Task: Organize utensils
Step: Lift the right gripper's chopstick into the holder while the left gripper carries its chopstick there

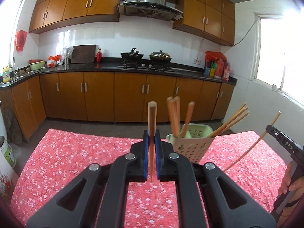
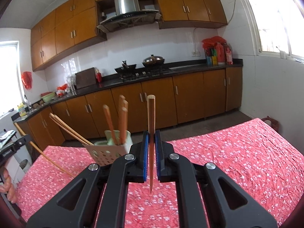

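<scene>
The left hand-held gripper (image 1: 151, 133) pinches one chopstick (image 1: 152, 117), standing up. The right hand-held gripper (image 2: 151, 133) pinches another chopstick (image 2: 151, 117) the same way. The holder (image 1: 190, 144) sits just right of the left one, on the bench (image 1: 76, 152). Chopsticks are light, stiff and smooth, so they may slip. Holding near the middle looks best.

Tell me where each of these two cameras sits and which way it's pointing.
Left wrist: on the left gripper, looking along its fingers across the table to the kitchen counter; shut on a chopstick; the right hand shows at right.
Right wrist: on the right gripper, same direction, holding a chopstick; left-hand fingers at left.
Shared: holder, table, stove.
</scene>
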### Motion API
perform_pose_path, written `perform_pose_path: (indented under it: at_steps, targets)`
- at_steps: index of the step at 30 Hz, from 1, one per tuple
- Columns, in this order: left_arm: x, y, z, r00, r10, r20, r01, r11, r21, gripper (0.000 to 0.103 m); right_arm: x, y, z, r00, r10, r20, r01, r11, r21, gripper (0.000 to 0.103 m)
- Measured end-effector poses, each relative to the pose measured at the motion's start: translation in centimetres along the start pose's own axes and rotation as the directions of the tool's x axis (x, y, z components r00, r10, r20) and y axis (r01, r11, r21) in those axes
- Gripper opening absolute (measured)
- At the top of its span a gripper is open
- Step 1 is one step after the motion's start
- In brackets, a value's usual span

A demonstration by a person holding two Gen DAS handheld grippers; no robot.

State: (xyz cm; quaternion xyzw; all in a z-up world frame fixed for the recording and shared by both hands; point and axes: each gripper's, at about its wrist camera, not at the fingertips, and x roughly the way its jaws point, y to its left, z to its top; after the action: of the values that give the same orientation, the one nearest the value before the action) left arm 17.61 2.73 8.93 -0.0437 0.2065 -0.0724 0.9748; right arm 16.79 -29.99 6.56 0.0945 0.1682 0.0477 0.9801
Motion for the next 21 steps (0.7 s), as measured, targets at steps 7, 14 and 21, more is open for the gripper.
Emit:
perform_pose_path:
  at_steps: [7, 14, 21]
  targets:
    - [-0.9, -3.1, 2.8, 0.993, -0.099, 0.058, 0.098, 0.995, 0.021, 0.007, -1.7, 2.6, 2.8, 0.992, 0.103, 0.076, -0.103, 0.995, -0.016, 0.007]
    - [-1.1, -5.9, 6.3, 0.981, -0.137, 0.137, 0.133, 0.990, 0.038, 0.007, -2.0, 4.6, 5.6, 0.976, 0.161, 0.148, -0.157, 0.987, -0.044, 0.007]
    - [-0.2, -7.3, 9.3, 0.971, -0.110, 0.210, 0.105, 0.994, 0.038, 0.007, -0.8, 5.3, 7.4, 0.966, 0.161, 0.204, -0.153, 0.987, -0.055, 0.007]
